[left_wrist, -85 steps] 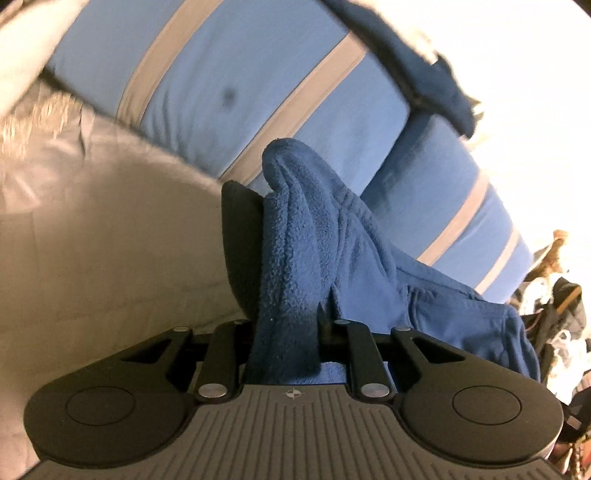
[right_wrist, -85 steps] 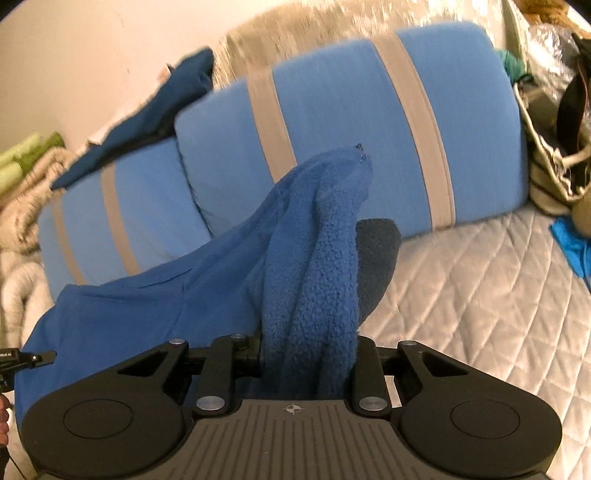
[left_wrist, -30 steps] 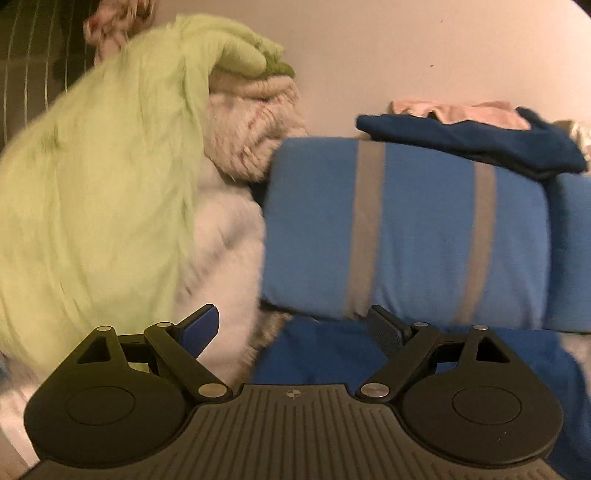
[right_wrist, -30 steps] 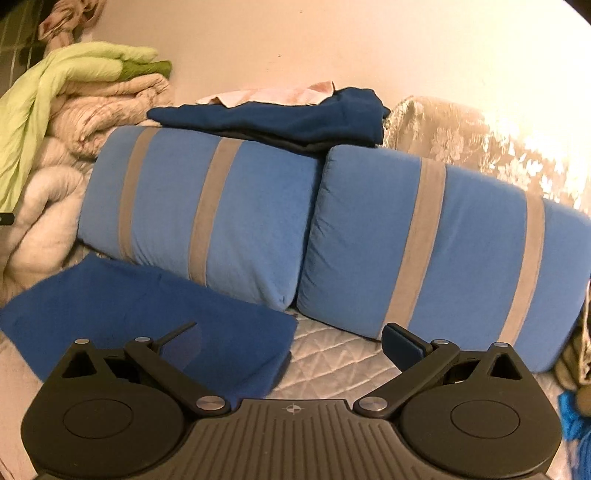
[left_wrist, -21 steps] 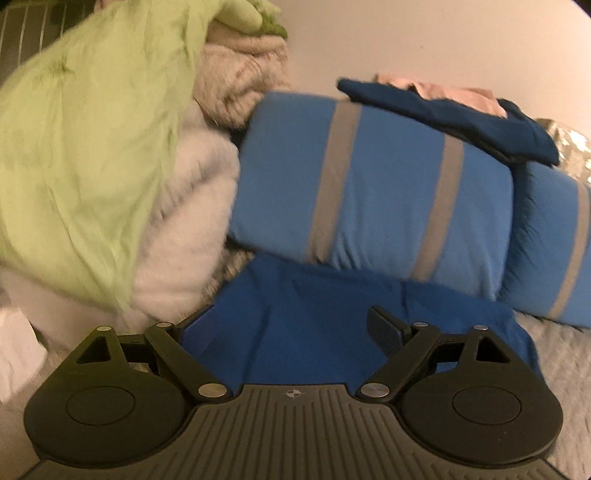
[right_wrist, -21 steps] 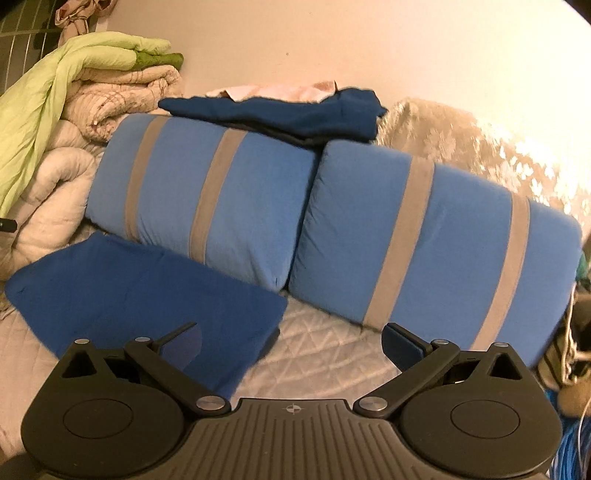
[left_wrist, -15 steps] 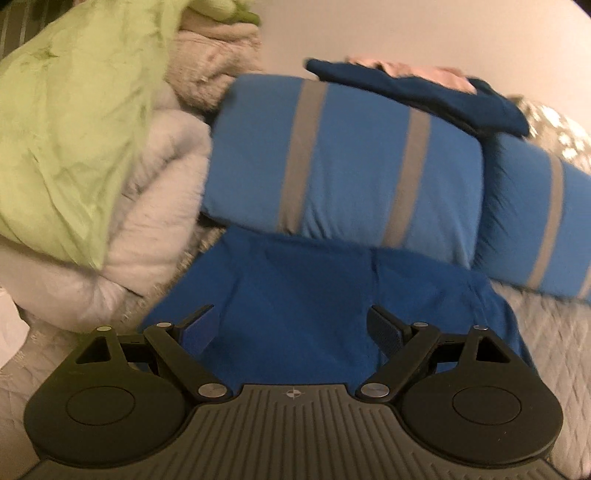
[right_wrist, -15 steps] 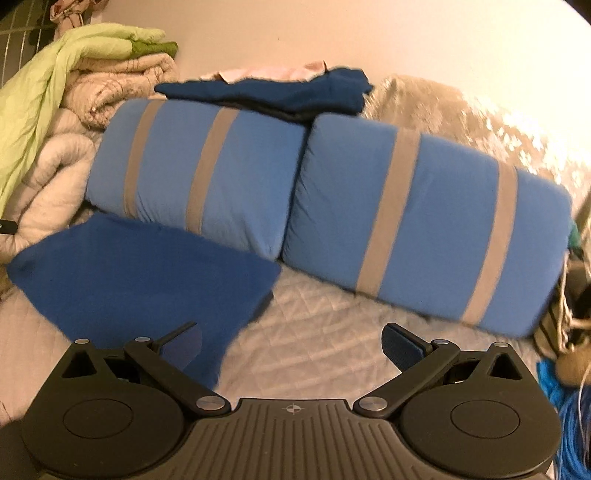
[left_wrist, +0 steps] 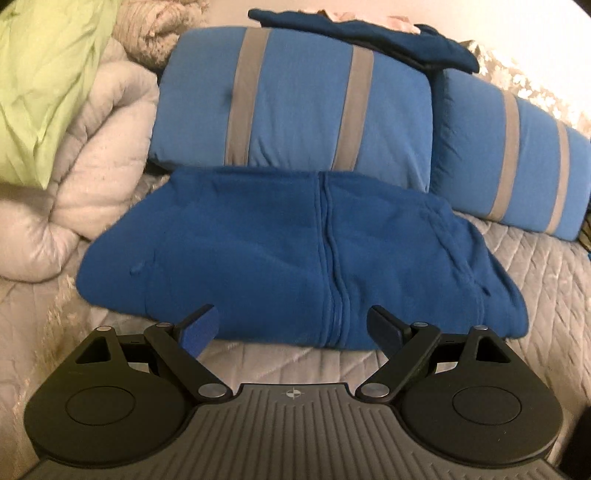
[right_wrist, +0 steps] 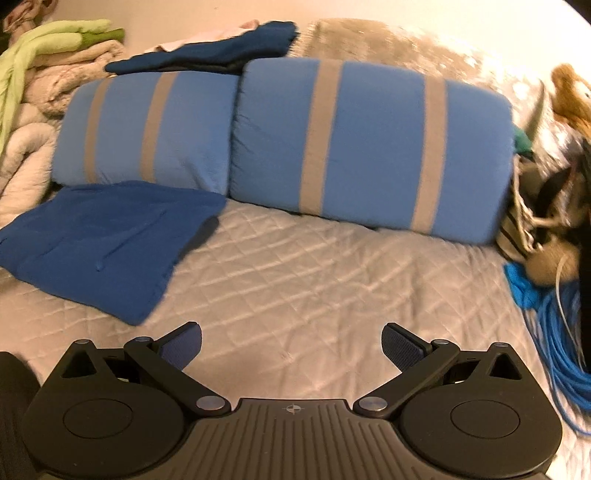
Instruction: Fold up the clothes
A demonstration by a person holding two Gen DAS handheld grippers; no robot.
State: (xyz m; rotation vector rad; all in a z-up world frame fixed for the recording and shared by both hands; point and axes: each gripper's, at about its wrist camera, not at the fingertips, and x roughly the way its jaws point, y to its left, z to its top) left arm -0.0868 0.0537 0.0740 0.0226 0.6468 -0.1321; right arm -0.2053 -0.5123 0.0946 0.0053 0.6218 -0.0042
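Fleece point(left_wrist: 280, 251) is laid folded flat on the quilt point(right_wrist: 332, 280), its far edge against the left striped pillow point(left_wrist: 295, 99). Both grippers are held above the quilt with jaws spread wide and nothing gripped: left gripper point(left_wrist: 293, 328) at the fleece's near edge, right gripper point(right_wrist: 291, 345) well apart from it.

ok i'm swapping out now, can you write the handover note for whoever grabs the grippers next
Left gripper: open, empty, hovering at the near edge of the folded blue fleece garment.
Right gripper: open, empty, over bare grey quilted bedspread.
Garment lies flat against the striped blue pillows.
Done: garment folded and set down.
Left: another fold if wanted; dark navy clothes on top of the pillows.
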